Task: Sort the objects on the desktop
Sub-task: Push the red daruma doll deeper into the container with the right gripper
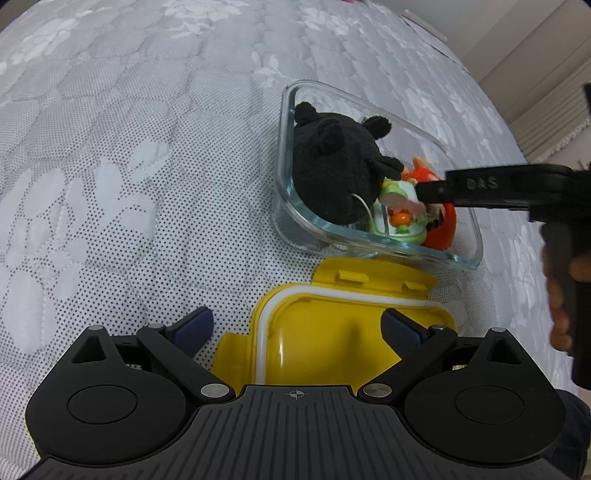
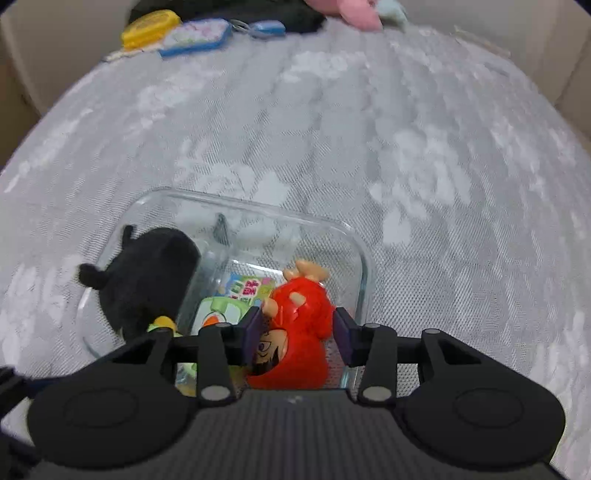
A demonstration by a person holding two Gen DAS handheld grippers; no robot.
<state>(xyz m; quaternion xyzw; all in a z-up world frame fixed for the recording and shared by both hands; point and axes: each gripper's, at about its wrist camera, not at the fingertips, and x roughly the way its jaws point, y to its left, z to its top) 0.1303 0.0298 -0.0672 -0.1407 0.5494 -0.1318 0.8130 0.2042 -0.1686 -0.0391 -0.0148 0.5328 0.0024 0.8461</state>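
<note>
A clear glass container [image 1: 288, 155] [image 2: 258, 206] stands on the quilted cover. In it lie a black plush toy [image 1: 332, 166] [image 2: 147, 280], a green and white toy [image 1: 391, 225] [image 2: 221, 314], a colourful card [image 2: 247, 288] and a red figure [image 1: 439, 232] [image 2: 299, 306]. My right gripper [image 2: 299, 330] [image 1: 428, 192] reaches down into the container, shut on the red figure, which is head toward the camera, with both pads against its sides. My left gripper [image 1: 299, 325] hangs open over a yellow lid [image 1: 325, 332] that lies just in front of the container, holding nothing.
At the far edge of the cover lie a yellow case [image 2: 149, 24], a blue-rimmed pouch [image 2: 195, 37] and a pink plush [image 2: 358, 13]. A person's hand [image 1: 557, 295] holds the right gripper's handle at the right. Walls border the cover.
</note>
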